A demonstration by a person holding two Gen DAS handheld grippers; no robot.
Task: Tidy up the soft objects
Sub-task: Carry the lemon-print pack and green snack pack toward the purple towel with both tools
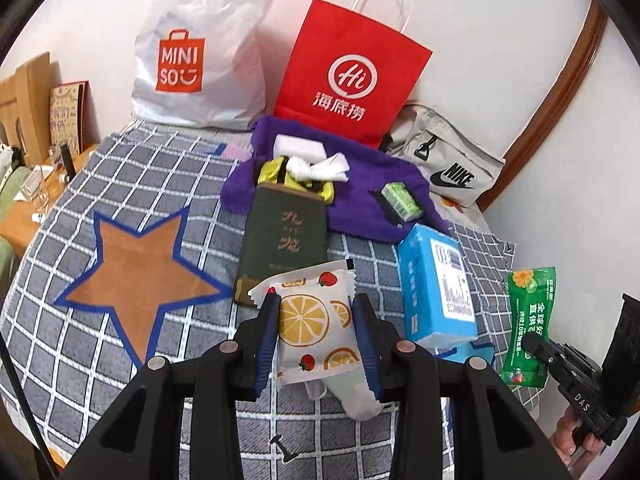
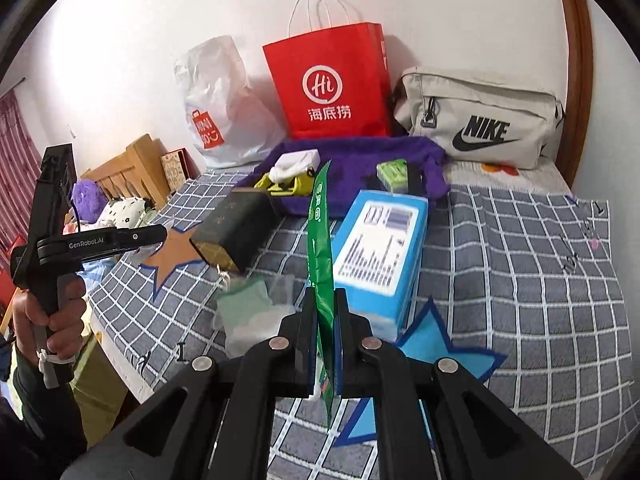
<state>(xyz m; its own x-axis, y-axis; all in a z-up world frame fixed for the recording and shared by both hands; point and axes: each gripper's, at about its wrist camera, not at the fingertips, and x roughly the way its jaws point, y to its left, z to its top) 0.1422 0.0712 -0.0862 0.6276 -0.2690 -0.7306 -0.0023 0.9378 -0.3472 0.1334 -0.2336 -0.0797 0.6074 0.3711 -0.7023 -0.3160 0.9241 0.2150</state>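
Left wrist view: left tool (image 1: 316, 332) partly open, blue pads clamped on both sides of a fruit-print packet (image 1: 310, 320), lemon slices and strawberries on white. Packet held above the checked cloth (image 1: 120, 360) with an orange star (image 1: 138, 270) at 9 o'clock. Dark green pack (image 1: 286, 240) just beyond the packet at 12 o'clock; blue tissue pack (image 1: 436, 284) at 2 o'clock. Purple towel (image 1: 356, 200) farther back, carrying small white, yellow and green items. Red paper bag (image 1: 348, 72) and white plastic bag (image 1: 200, 52) against the wall, grey pouch (image 1: 448, 160) at 1 o'clock.

Right wrist view: right tool (image 2: 323, 344) closed tight on a green sachet (image 2: 322, 248), seen edge-on, standing upright between the fingers. Blue tissue pack (image 2: 380, 248) just beyond at 1 o'clock. A pale green and white soft item (image 2: 248, 312) lies on the cloth at 10 o'clock. Person's hand (image 2: 52, 312) grips the other tool's handle at 9 o'clock.
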